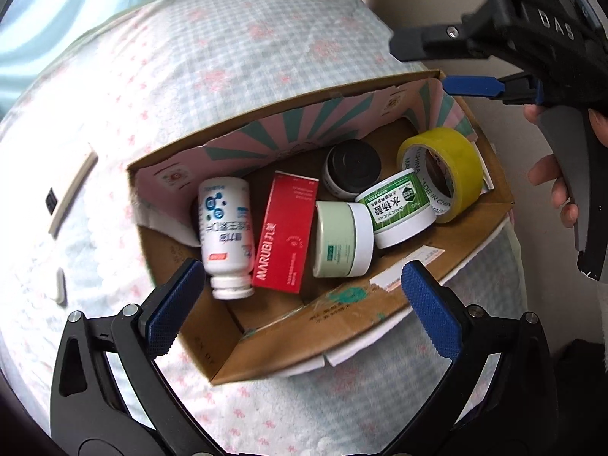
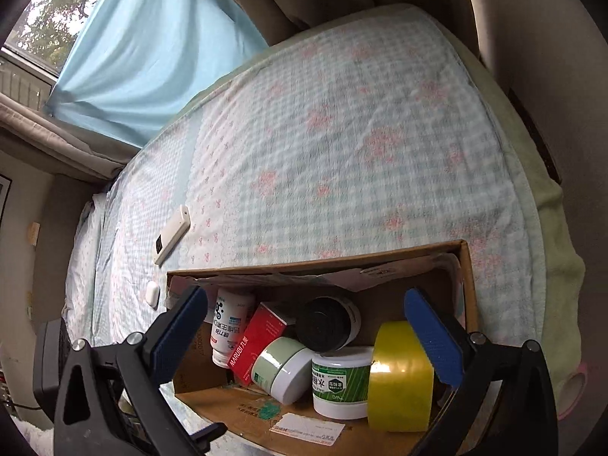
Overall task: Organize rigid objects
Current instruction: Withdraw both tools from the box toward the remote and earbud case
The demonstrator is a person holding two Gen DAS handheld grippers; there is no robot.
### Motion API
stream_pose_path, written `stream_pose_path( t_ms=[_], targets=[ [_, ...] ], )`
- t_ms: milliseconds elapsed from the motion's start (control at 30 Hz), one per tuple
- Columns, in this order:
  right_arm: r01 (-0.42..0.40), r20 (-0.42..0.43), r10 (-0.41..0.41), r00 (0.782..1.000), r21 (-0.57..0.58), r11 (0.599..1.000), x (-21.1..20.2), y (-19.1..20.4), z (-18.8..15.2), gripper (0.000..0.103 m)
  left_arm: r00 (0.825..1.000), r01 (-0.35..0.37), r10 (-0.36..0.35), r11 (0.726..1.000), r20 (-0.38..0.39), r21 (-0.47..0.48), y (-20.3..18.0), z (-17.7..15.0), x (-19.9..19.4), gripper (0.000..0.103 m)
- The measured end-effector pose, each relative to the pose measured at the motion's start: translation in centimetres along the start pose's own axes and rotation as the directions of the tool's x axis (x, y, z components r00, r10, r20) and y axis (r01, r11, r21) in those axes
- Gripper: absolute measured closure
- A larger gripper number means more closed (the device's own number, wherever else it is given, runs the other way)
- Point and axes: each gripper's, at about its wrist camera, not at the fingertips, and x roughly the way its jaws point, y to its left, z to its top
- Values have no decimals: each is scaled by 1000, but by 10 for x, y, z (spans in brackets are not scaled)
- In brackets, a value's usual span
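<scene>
Cardboard box (image 1: 383, 304), open-topped, centre of the left wrist frame, resting on a checked bedsheet (image 1: 235, 49).

Contents, left to right in that frame: white bottle (image 1: 225, 231) lying on its side; red carton (image 1: 285, 232) just beside it; pale green jar (image 1: 342, 245); green-labelled tub (image 1: 399, 209); black-lidded jar (image 1: 351, 169) behind them; yellow tape roll (image 1: 442, 173) at the right wall. Items packed close; bare floor shows only along the near wall.

Left gripper (image 1: 300, 304): spread wide, empty, over the near rim.

Right gripper (image 2: 304, 336): spread wide, empty, above the box's right end.

White remote (image 2: 173, 233) lies on open sheet, left of centre in the right wrist frame.
</scene>
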Motion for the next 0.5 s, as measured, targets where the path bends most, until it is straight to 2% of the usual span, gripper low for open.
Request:
stream_pose_path(
  t_ms=[167, 367, 500],
  targets=[
    [21, -5, -22, 1000, -50, 998, -18, 17, -7, 0, 999, -15, 17, 999, 31, -43, 8, -4, -20, 0],
    [57, -16, -58, 998, -71, 996, -47, 44, -15, 0, 994, -52, 60, 994, 90, -92, 22, -25, -73, 0],
    [80, 14, -78, 997, -173, 982, -69, 79, -21, 0, 987, -79, 101, 984, 129, -160, 46, -48, -114, 0]
  ],
)
